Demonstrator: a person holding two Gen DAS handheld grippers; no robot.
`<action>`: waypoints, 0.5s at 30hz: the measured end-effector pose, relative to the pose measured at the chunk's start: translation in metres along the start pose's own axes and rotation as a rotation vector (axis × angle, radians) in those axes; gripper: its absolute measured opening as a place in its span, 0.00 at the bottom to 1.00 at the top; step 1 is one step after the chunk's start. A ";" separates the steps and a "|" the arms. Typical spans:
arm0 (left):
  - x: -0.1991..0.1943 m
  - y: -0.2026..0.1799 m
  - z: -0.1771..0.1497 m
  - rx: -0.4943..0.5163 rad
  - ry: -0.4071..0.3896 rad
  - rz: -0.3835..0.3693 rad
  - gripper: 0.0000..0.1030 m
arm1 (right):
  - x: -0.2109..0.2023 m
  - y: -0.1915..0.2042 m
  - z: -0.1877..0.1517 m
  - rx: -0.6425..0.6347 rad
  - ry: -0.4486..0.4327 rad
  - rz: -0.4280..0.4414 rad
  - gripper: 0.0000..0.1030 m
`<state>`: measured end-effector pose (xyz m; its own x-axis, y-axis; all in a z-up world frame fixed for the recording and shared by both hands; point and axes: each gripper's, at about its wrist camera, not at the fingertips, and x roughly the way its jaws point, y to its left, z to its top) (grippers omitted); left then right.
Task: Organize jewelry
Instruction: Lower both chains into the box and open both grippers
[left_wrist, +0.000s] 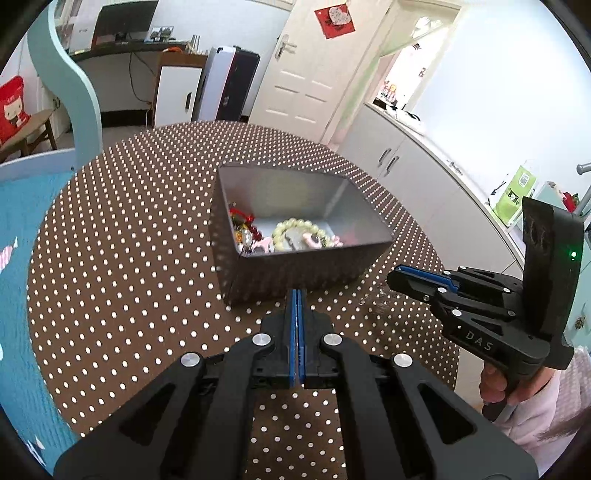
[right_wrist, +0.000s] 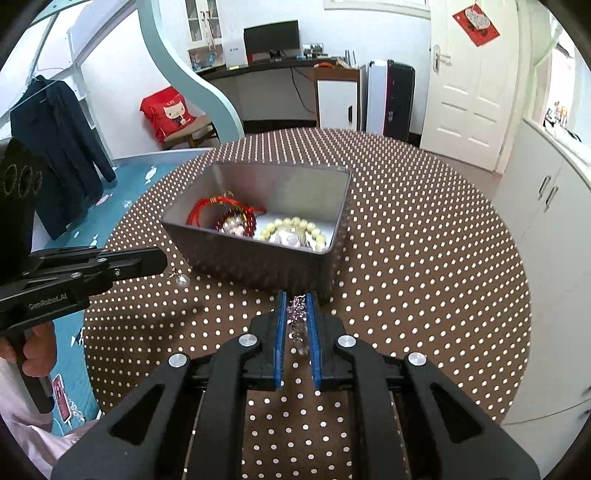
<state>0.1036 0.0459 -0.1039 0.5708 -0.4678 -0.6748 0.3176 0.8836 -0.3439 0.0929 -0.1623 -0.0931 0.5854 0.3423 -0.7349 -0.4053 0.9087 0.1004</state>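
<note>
The right gripper (right_wrist: 296, 314) is clamped on a purple crystal piece (right_wrist: 297, 314), at 6 o'clock of the metal box (right_wrist: 334, 236). Judged light, dangling and slippery; best pinched at its cluster. The left gripper (left_wrist: 297, 295) is fully closed and appears empty, with a clear bead earring (right_wrist: 181, 280) on the table at 7 o'clock of the box.

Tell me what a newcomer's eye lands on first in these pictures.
The grey metal box in the middle of the dotted table, with a cream bead bracelet and red cord bracelet inside. In front of it, the right gripper is shut on a purple crystal trinket.
</note>
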 end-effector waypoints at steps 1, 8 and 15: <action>-0.002 -0.002 0.002 0.006 -0.009 0.003 0.00 | -0.003 0.000 0.001 -0.002 -0.010 -0.003 0.10; -0.018 -0.013 0.019 0.023 -0.072 -0.005 0.00 | -0.022 -0.002 0.022 0.003 -0.079 -0.030 0.10; -0.030 -0.032 0.047 0.073 -0.142 0.001 0.00 | -0.040 0.004 0.050 -0.055 -0.170 -0.045 0.10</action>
<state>0.1113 0.0306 -0.0421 0.6705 -0.4694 -0.5745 0.3685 0.8828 -0.2913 0.1029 -0.1604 -0.0292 0.7122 0.3409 -0.6137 -0.4109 0.9112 0.0293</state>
